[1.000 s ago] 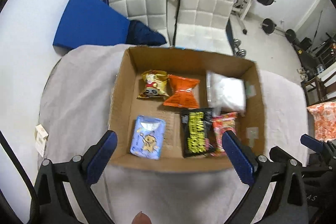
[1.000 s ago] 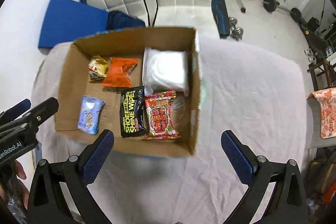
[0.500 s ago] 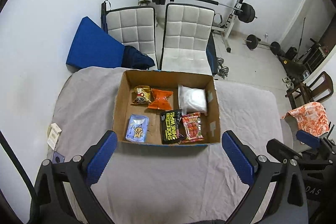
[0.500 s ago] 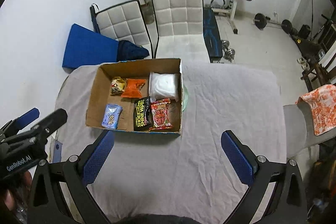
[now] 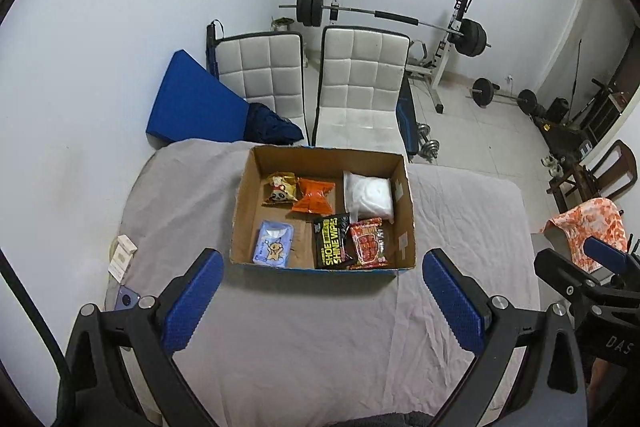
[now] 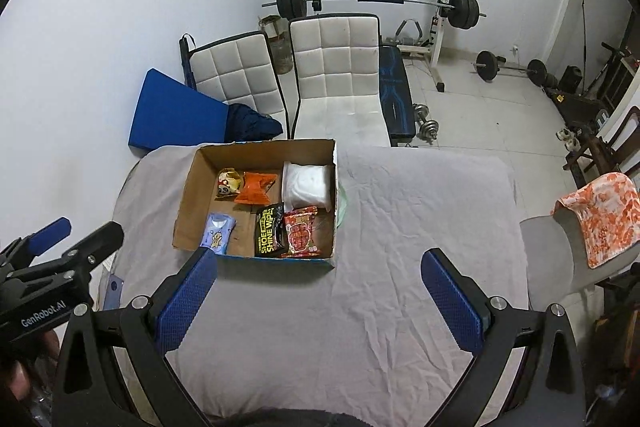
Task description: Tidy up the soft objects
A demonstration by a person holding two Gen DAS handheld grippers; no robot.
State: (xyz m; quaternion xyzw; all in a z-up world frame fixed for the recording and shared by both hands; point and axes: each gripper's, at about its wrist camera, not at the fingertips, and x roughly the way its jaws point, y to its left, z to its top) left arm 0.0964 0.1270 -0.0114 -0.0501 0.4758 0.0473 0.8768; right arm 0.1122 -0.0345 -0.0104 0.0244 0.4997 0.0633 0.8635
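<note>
Seen from above through two wrist cameras: a bench (image 5: 320,327) draped in a wrinkled grey cloth, with an open cardboard box (image 5: 242,211) resting toward its far edge, left of centre. Inside the box, six soft packets lying flat. Along the far wall of the box, from left to right: a yellow snack bag with a panda face (image 5: 281,189), an orange crinkled snack bag (image 5: 314,195) just beside it, and a white plastic-wrapped bundle (image 5: 368,195) in the far right corner. Along the near wall: a pale blue tissue pack (image 5: 273,243) on the left, a black pouch of shoe shine wipes (image 5: 332,241) in the middle, and a red packet (image 5: 370,243) touching the pouch on its right. Left gripper (image 5: 322,301) held above the near part of the bench, blue padded fingers (image 5: 194,301) spread wide, holding nothing. Right gripper (image 6: 318,297) held likewise, fingers (image 6: 454,301) wide apart and empty, well back from the box. At the left edge of the bench, a small white carton (image 5: 123,255) and a purple phone (image 5: 127,297). Beyond the far edge, two white quilted chairs (image 5: 360,83), a blue mat (image 5: 196,107) leaning against the wall, and a barbell rack (image 5: 384,15).
</note>
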